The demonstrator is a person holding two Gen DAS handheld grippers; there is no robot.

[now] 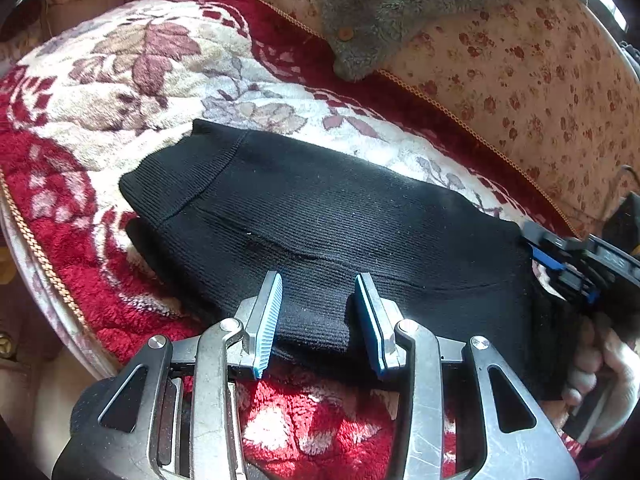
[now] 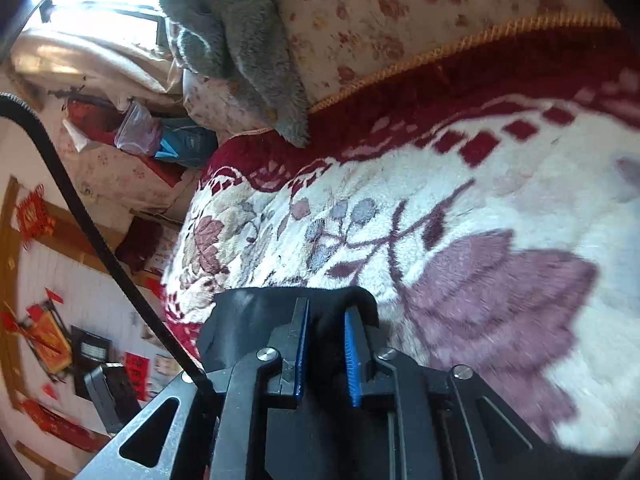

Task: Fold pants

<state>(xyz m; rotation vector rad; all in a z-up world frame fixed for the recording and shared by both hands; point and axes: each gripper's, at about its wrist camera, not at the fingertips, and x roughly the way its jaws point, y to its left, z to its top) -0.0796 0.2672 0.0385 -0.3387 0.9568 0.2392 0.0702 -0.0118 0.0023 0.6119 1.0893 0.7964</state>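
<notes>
Black ribbed knit pants (image 1: 328,216) lie folded on a red and cream floral blanket (image 1: 132,80). My left gripper (image 1: 318,280) is at the pants' near edge. Its jaws stand apart with a fold of the black fabric between the light blue pads (image 1: 270,320), not pressed tight. My right gripper (image 2: 325,316) shows in the left wrist view (image 1: 560,264) at the pants' right end. In the right wrist view black fabric (image 2: 280,312) fills the narrow gap between its dark blue pads (image 2: 352,360) and bunches around them.
A grey fleece garment (image 1: 380,12) hangs over the floral sofa back (image 1: 540,80). The blanket's gold cord edge (image 1: 36,240) marks the seat's left end. A black cable (image 2: 92,232) runs past the right gripper. Clutter and red decorations (image 2: 44,332) lie beyond the seat.
</notes>
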